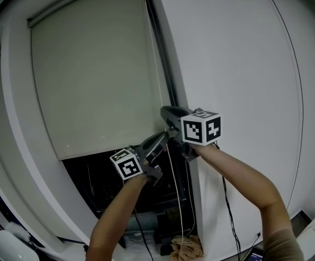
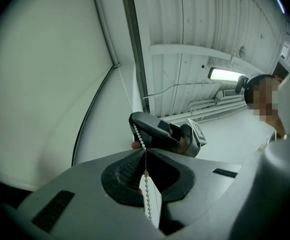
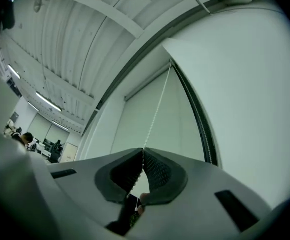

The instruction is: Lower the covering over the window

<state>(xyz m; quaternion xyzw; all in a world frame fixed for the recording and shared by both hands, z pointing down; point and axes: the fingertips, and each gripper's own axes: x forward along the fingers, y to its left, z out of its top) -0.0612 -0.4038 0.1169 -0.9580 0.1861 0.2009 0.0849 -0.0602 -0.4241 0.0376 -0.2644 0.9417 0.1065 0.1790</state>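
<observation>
Hanging flat in its white frame (image 1: pixel 21 124), one roller blind (image 1: pixel 92 75) of pale cream, matte fabric is covering most of the window (image 1: pixel 108 178). Its straight bottom edge is sitting well down the opening, and a band of dark glass is showing beneath it. One bead chain (image 1: pixel 174 189) of small, round white beads is running down the right side of the blind, just beside the dark side rail (image 1: pixel 162 64), and is dangling loose below the grippers. Two grey, smooth plastic grippers are gripping it, each carrying one white cube (image 1: pixel 201 126) with black square markers. The left gripper (image 2: pixel 145 150) is sitting lower, its two dark, ribbed, wedge-shaped pads (image 2: pixel 127 171) pressing together on the chain, with beads trailing out above and below the pinch. The right gripper (image 3: pixel 143 150) is sitting just above it, its own pair of textured pads likewise pinching the same chain, which is rising taut from the tips toward the top of the blind. A smooth white wall (image 1: pixel 239 64) is filling the right side.
</observation>
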